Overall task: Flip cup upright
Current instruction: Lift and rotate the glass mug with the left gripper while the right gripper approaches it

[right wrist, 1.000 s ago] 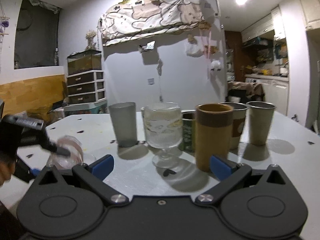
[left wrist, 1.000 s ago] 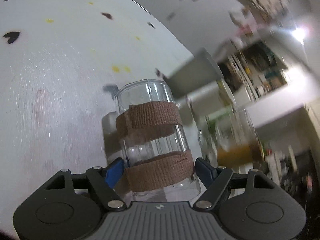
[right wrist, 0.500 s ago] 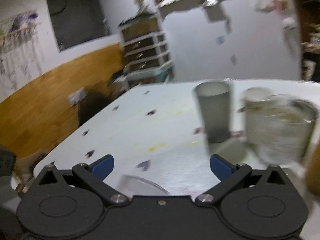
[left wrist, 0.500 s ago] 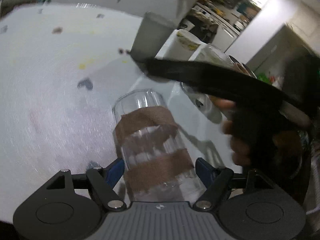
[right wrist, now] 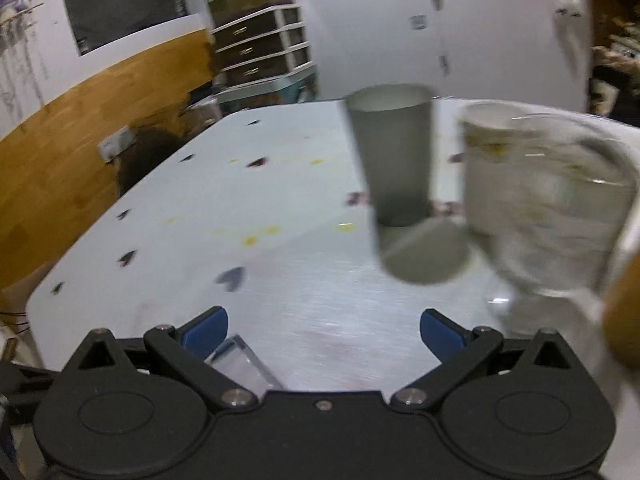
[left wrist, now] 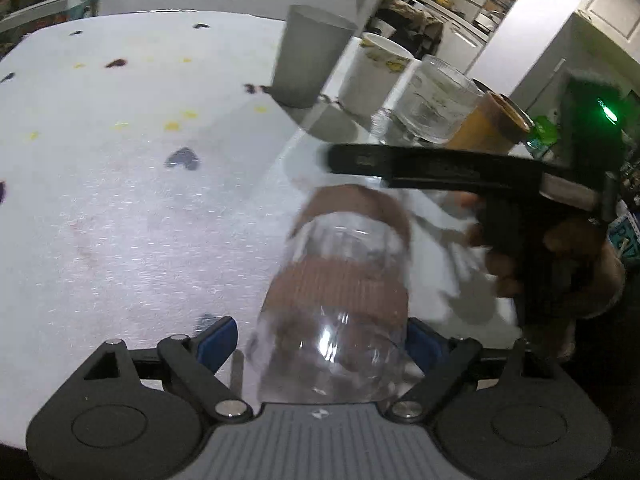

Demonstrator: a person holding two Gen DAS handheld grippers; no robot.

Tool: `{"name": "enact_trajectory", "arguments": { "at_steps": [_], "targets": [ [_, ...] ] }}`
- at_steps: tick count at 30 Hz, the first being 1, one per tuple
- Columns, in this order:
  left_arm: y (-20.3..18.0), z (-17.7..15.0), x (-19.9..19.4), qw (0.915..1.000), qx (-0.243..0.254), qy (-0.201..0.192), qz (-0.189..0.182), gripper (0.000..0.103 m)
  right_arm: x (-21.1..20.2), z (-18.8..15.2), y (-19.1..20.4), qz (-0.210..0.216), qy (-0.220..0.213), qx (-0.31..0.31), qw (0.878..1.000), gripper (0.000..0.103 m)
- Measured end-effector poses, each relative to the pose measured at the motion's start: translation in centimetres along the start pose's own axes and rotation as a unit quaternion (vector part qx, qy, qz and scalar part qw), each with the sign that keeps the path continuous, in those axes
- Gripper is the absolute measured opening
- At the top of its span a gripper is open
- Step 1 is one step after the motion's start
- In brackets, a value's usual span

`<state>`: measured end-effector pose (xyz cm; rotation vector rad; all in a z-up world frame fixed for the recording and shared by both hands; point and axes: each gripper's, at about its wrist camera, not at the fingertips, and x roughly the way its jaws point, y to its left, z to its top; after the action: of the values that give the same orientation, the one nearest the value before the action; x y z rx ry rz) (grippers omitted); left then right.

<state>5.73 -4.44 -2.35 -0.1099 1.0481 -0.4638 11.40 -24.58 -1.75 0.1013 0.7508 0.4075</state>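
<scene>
A clear glass cup [left wrist: 340, 304] with two brown tape bands lies tilted between the blue pads of my left gripper [left wrist: 320, 340], which is shut on it. Its far end leans to the right and is blurred. My right gripper [right wrist: 322, 330] is open and empty above the white table [right wrist: 280, 280]; its black body also shows in the left wrist view [left wrist: 460, 170], just beyond the cup. A corner of the clear cup [right wrist: 240, 364] shows at the lower left of the right wrist view.
Several cups stand at the back right of the table: a grey tumbler [left wrist: 308, 56], a white cup [left wrist: 372, 76], a clear goblet [left wrist: 436, 104] and a brown cup [left wrist: 492, 128]. The table has small heart marks. A drawer unit [right wrist: 264, 40] stands beyond.
The cup has tipped to the right in my left gripper. My right gripper has swung in from the right and now hovers just past the cup.
</scene>
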Motion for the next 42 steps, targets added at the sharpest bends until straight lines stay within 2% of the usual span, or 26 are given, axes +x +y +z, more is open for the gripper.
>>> {"name": "enact_trajectory", "arguments": {
  "at_steps": [4, 7, 11, 19, 22, 25, 30, 36, 39, 41, 42],
  "targets": [
    [1.2, 0.0, -0.4, 0.9995, -0.016, -0.015, 0.022, 0.091, -2.2, -1.0, -2.0, -0.017, -0.019, 0.014, 1.0, 0.103],
    [2.2, 0.3, -0.4, 0.9979, -0.03, -0.023, 0.053, 0.09, -3.7, -1.7, -2.8, -0.037, -0.026, 0.013, 0.999, 0.103],
    [3.4, 0.5, 0.2, 0.9965, -0.047, -0.026, 0.064, 0.09, -4.7, -2.9, -3.4, -0.058, -0.021, 0.014, 0.998, 0.103],
    [4.5, 1.6, 0.7, 0.9936, -0.065, -0.059, 0.071, 0.09, -6.4, -5.6, -2.5, -0.018, -0.015, 0.02, 1.0, 0.103],
    [4.5, 1.6, 0.5, 0.9935, -0.071, -0.068, 0.057, 0.09, -6.8, -5.7, -2.0, -0.005, -0.015, 0.011, 1.0, 0.103],
    [4.3, 1.3, 0.7, 0.9942, -0.072, -0.068, 0.042, 0.09, -7.0, -5.1, -2.3, 0.002, -0.024, 0.035, 0.999, 0.103],
    [4.3, 1.2, 1.0, 0.9944, -0.068, -0.071, 0.04, 0.09, -5.0, -3.2, -3.9, 0.077, 0.001, 0.141, 0.987, 0.103],
    [4.3, 1.1, 0.9, 0.9946, -0.063, -0.072, 0.04, 0.09, 0.2, -0.4, -3.9, 0.117, 0.056, 0.201, 0.971, 0.103],
    [4.6, 1.2, 1.0, 0.9949, -0.057, -0.073, 0.04, 0.09, 2.5, 0.3, -3.8, 0.117, 0.08, 0.211, 0.967, 0.103],
    [4.7, 1.2, 0.8, 0.9947, -0.058, -0.077, 0.036, 0.09, 3.5, 0.4, -3.8, 0.123, 0.103, 0.221, 0.962, 0.094],
    [4.8, 1.2, 0.6, 0.9944, -0.06, -0.08, 0.033, 0.09, 3.8, 0.4, -3.6, 0.127, 0.112, 0.22, 0.961, 0.084]
  ]
}}
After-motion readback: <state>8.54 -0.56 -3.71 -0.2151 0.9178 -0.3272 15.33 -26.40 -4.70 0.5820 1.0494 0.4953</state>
